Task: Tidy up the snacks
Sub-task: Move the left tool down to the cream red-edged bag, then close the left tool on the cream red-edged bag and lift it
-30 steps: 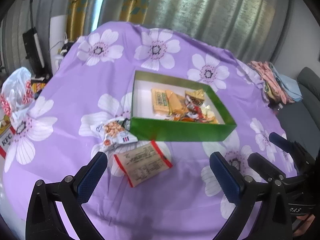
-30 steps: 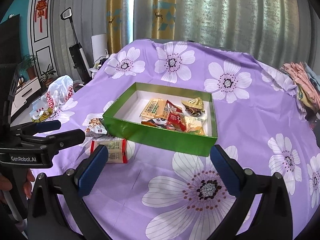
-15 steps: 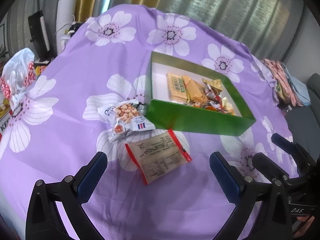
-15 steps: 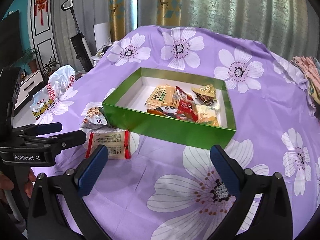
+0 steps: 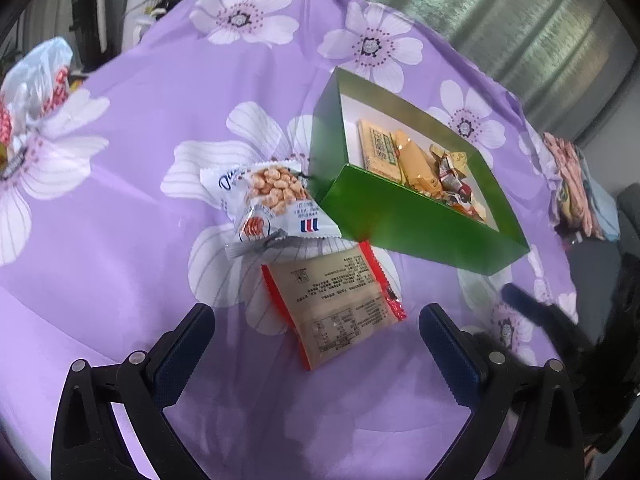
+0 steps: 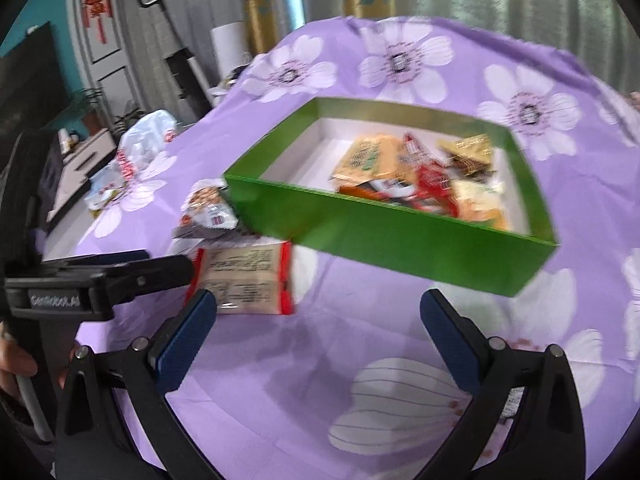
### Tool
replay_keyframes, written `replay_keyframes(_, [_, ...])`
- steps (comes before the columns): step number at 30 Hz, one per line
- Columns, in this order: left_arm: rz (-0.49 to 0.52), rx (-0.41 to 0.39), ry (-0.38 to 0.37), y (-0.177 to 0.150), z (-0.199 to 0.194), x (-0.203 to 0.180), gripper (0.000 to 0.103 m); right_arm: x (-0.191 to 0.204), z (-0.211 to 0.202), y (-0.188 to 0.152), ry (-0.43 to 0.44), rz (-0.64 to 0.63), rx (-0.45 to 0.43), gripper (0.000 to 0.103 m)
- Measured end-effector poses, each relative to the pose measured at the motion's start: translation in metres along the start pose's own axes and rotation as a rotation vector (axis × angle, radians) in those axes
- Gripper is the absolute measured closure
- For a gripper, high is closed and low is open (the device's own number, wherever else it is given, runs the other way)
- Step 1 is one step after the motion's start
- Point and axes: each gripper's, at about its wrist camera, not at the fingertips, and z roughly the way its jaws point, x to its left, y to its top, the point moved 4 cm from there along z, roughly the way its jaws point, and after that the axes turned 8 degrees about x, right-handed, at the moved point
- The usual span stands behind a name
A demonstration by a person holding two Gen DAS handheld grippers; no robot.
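The left hand-held gripper (image 5: 316, 344) is spread wide with nothing between its blue pads (image 5: 182, 354), hovering just above a beige snack packet with red ends (image 5: 334, 304) that lies label side up on the purple flowered cloth (image 5: 140, 128) covering the table. Just beyond it, a white peanut packet (image 5: 272, 204) lies with one corner against the near left corner of the green box (image 5: 408, 224). Inside the box, several wrapped snacks (image 5: 416, 168) are heaped toward its right end, leaving white floor bare at the left. The right hand-held gripper (image 5: 544, 320) shows as a dark, blurred shape at the right edge. A white plastic bag (image 5: 36, 80) sits at the far left.

From the right wrist, the right hand-held gripper (image 6: 318, 336) is likewise wide apart and holds nothing, low over the cloth (image 6: 280, 380) in front of the box (image 6: 400, 240). The left hand-held gripper (image 6: 132, 264) reaches in from the left, its tips at the beige packet (image 6: 248, 280). The peanut packet (image 6: 208, 208) lies behind, by the box corner. This view is motion-blurred.
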Motion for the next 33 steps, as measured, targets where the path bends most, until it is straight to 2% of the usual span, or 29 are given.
replay_keyframes(5, [-0.008, 0.003, -0.003, -0.001, 0.006, 0.000, 0.001, 0.008, 0.017, -0.003, 0.141, -0.015, 0.017, 0.007])
replay_keyframes(9, [-0.015, 0.001, 0.007, 0.001, 0.012, 0.003, 0.002, 0.014, 0.036, -0.002, 0.195, -0.014, 0.050, 0.018])
replay_keyframes(11, [-0.022, 0.010, -0.016, 0.002, 0.017, 0.004, 0.002, 0.017, 0.044, -0.002, 0.210, -0.014, 0.065, 0.022])
replay_keyframes(15, [-0.003, 0.024, -0.010, 0.002, 0.025, 0.000, 0.007, 0.024, 0.061, 0.000, 0.235, -0.031, 0.101, 0.033])
replay_keyframes(17, [-0.009, 0.021, -0.024, 0.004, 0.025, 0.000, 0.010, 0.029, 0.067, 0.001, 0.250, -0.045, 0.116, 0.036])
replay_keyframes(19, [-0.021, 0.024, -0.025, 0.006, 0.027, 0.001, 0.021, 0.033, 0.070, 0.004, 0.259, -0.057, 0.122, 0.037])
replay_keyframes(21, [-0.024, 0.029, -0.033, 0.007, 0.028, 0.000, 0.024, 0.034, 0.074, 0.006, 0.259, -0.065, 0.130, 0.040])
replay_keyframes(23, [-0.026, 0.035, -0.055, 0.007, 0.030, -0.001, 0.033, 0.037, 0.078, 0.009, 0.259, -0.070, 0.141, 0.043])
replay_keyframes(25, [-0.039, 0.042, -0.072, 0.008, 0.032, 0.000, 0.036, 0.040, 0.079, 0.009, 0.250, -0.090, 0.146, 0.045])
replay_keyframes(27, [-0.049, 0.042, -0.079, 0.008, 0.031, 0.001, 0.040, 0.045, 0.079, 0.008, 0.268, -0.109, 0.151, 0.053])
replay_keyframes(29, [-0.057, 0.043, -0.075, 0.006, 0.031, 0.003, 0.049, 0.046, 0.078, 0.007, 0.281, -0.113, 0.153, 0.058])
replay_keyframes(31, [-0.057, 0.042, -0.074, 0.005, 0.029, 0.004, 0.057, 0.046, 0.077, 0.007, 0.286, -0.110, 0.150, 0.061])
replay_keyframes(33, [-0.061, 0.045, -0.072, 0.004, 0.028, 0.005, 0.059, 0.048, 0.076, 0.005, 0.286, -0.111, 0.151, 0.064])
